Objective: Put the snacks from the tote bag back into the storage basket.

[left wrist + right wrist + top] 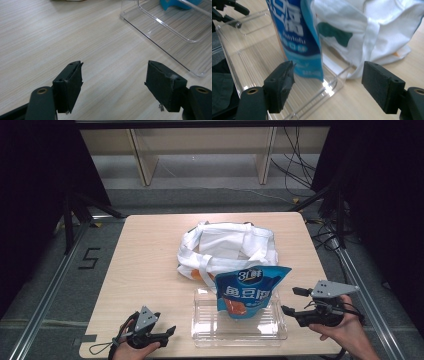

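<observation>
High view takes in the pale wooden tabletop point(150, 250), with a crumpled white cloth tote bag point(225, 247) at its middle and, just in front of the bag, a clear rectangular plastic tray point(240, 332). A blue foil snack pouch with white lettering and an orange patch point(249, 292) stands upright in the tray's far half, leaning a little toward the bag. By my reading the pouch is set in the tray and the step in hand is the right tool point(295, 301) working beside it; that tool sits just right of the tray with its jaws spread wide and empty. A next move on the pouch calls for closing on its thin edge without tipping it. The left tool point(167, 331) rests low on the tabletop, left of the tray, jaws wide apart and holding nothing.
</observation>
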`<state>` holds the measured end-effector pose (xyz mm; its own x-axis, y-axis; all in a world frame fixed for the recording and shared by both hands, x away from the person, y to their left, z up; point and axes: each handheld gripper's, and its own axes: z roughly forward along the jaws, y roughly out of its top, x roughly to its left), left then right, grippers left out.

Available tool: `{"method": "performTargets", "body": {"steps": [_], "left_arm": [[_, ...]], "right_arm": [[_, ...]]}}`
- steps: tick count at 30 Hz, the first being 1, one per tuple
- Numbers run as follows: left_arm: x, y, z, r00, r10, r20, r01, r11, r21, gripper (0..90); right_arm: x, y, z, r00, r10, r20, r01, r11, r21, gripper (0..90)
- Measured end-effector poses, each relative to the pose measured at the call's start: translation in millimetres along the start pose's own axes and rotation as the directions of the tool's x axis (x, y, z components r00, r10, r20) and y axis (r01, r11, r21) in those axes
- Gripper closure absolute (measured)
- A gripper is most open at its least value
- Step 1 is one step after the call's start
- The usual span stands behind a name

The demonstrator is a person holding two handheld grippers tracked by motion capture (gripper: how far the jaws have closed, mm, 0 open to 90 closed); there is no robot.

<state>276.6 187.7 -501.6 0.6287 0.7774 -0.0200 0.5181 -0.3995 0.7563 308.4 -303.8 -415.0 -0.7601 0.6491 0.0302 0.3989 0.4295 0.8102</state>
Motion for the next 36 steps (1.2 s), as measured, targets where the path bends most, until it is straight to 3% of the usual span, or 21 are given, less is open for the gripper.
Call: {"method": "performTargets", "body": {"steps": [2, 5, 6, 8, 11, 20, 21, 22, 25, 26, 27, 30, 31, 32, 33, 36], "left_arm": [[0.3, 0.0, 0.0, 1.0, -0.004, -0.001, 0.004, 0.9999, 0.015, 28.6], [-0.7, 0.0, -0.2, 0.9999, -0.013, -0.002, 0.013, 0.9999, 0.001, 28.6], [0.4, 0.2, -0.4, 1.0, 0.003, -0.003, -0.003, 1.0, 0.004, 28.6], [-0.7, -0.1, 1.1, 0.9995, -0.024, -0.021, 0.024, 0.9997, -0.001, 28.6], [2.0, 0.2, -1.7, 0.9998, 0.018, -0.006, -0.018, 0.9998, 0.013, 28.6], [1.8, 0.6, -2.1, 0.9998, 0.017, -0.009, -0.016, 0.9997, 0.017, 28.6], [1.4, 0.8, -2.0, 0.9999, 0.014, -0.009, -0.014, 0.9997, 0.018, 28.6], [1.3, 0.7, -1.9, 0.9998, 0.016, -0.011, -0.015, 0.9997, 0.017, 28.6], [-0.7, 0.0, -0.4, 0.9998, -0.019, -0.004, 0.019, 0.9998, 0.0, 28.6], [-0.1, 0.0, -0.7, 0.9999, -0.013, -0.005, 0.013, 0.9999, 0.006, 28.6], [0.2, -0.2, -0.7, 0.9999, -0.008, -0.008, 0.008, 0.9999, 0.007, 28.6], [-0.7, -0.1, -0.5, 0.9998, -0.019, -0.003, 0.019, 0.9998, 0.0, 28.6], [-0.3, -0.1, -0.7, 0.9999, -0.013, -0.004, 0.013, 0.9999, 0.005, 28.6], [0.0, 0.0, -0.8, 1.0, -0.003, -0.009, 0.003, 1.0, 0.005, 28.6], [1.1, 0.4, -1.2, 0.9999, 0.016, -0.007, -0.015, 0.9998, 0.01, 28.6], [0.2, 0.4, -1.1, 1.0, 0.004, -0.004, -0.003, 1.0, 0.004, 28.6]], "right_arm": [[0.1, -7.1, 2.4, 0.9993, 0.037, -0.004, -0.037, 0.999, 0.013, 26.7], [0.6, -12.1, 5.9, 0.9996, 0.03, 0.002, -0.03, 1.0, 0.005, 26.7], [1.8, -13.5, 6.6, 0.9992, 0.039, 0.003, -0.039, 0.999, 0.008, 26.7], [1.2, -16.3, 7.4, 0.9997, 0.025, 0.008, -0.025, 1.0, 0.004, 26.7], [2.4, -23.0, 6.4, 0.9981, 0.054, 0.03, -0.054, 0.999, -0.007, 26.7], [1.2, -45.5, -4.1, 0.9875, 0.144, 0.064, -0.141, 0.989, -0.041, 26.8], [-1.9, -48.5, -3.8, 0.9906, 0.117, 0.071, -0.113, 0.992, -0.054, 27.0], [-0.8, -51.8, -4.2, 0.9874, 0.142, 0.07, -0.139, 0.989, -0.041, 27.0], [-1.3, -57.0, -5.5, 0.9865, 0.143, 0.08, -0.142, 0.99, -0.016, 27.0], [0.4, -58.2, -6.7, 0.9819, 0.172, 0.078, -0.173, 0.985, -0.003, 27.0], [-1.6, -60.3, -6.0, 0.9848, 0.152, 0.084, -0.151, 0.988, -0.016, 27.0], [-2.7, -65.8, -6.7, 0.9836, 0.157, 0.089, -0.157, 0.988, -0.008, 27.0], [-4.8, -67.8, -5.8, 0.9864, 0.141, 0.084, -0.141, 0.99, -0.009, 27.0], [-3.7, -69.5, -6.7, 0.9827, 0.154, 0.103, -0.155, 0.988, -0.003, 27.0], [-4.9, -70.6, -6.0, 0.9841, 0.145, 0.103, -0.145, 0.989, -0.007, 27.0], [-4.2, -71.3, -5.3, 0.9839, 0.141, 0.109, -0.142, 0.99, -0.001, 27.0]]}}
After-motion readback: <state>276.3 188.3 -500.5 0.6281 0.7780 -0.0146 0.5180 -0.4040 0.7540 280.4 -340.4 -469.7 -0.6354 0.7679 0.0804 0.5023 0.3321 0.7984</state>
